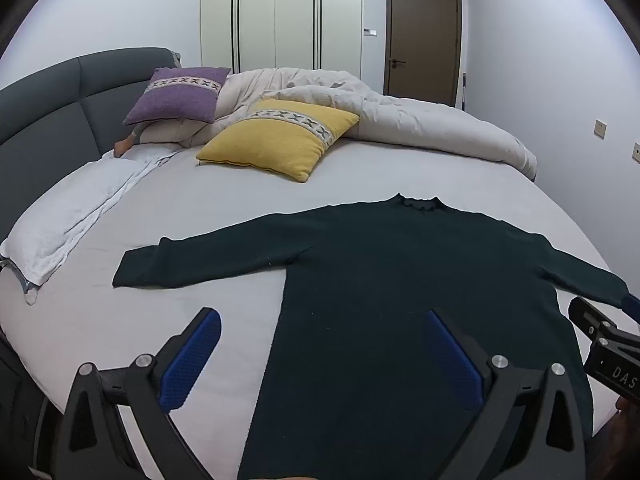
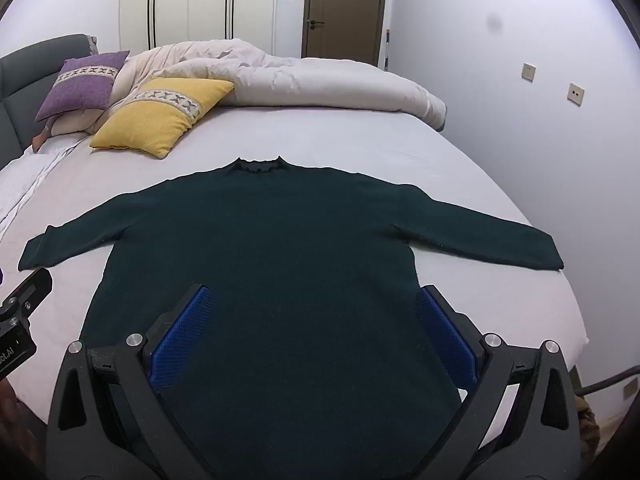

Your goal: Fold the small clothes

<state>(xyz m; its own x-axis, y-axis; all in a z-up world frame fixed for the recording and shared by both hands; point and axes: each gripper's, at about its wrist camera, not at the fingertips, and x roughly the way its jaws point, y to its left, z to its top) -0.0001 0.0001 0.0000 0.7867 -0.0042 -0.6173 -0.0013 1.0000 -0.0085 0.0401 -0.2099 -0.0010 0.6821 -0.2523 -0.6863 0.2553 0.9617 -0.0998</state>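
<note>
Sweater [image 2: 280, 248] flat on bed [image 2: 460, 152], hem cut off, 2 grippers spread.

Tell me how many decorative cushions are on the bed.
2: a purple cushion near the headboard, and a yellow cushion in front of the duvet. Others may be hidden under it.

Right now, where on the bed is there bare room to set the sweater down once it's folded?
Bare sheet lies between the sweater collar and the yellow pillow, and beyond the collar toward the duvet. The headboard side is crowded: purple pillow, white towel.
</note>
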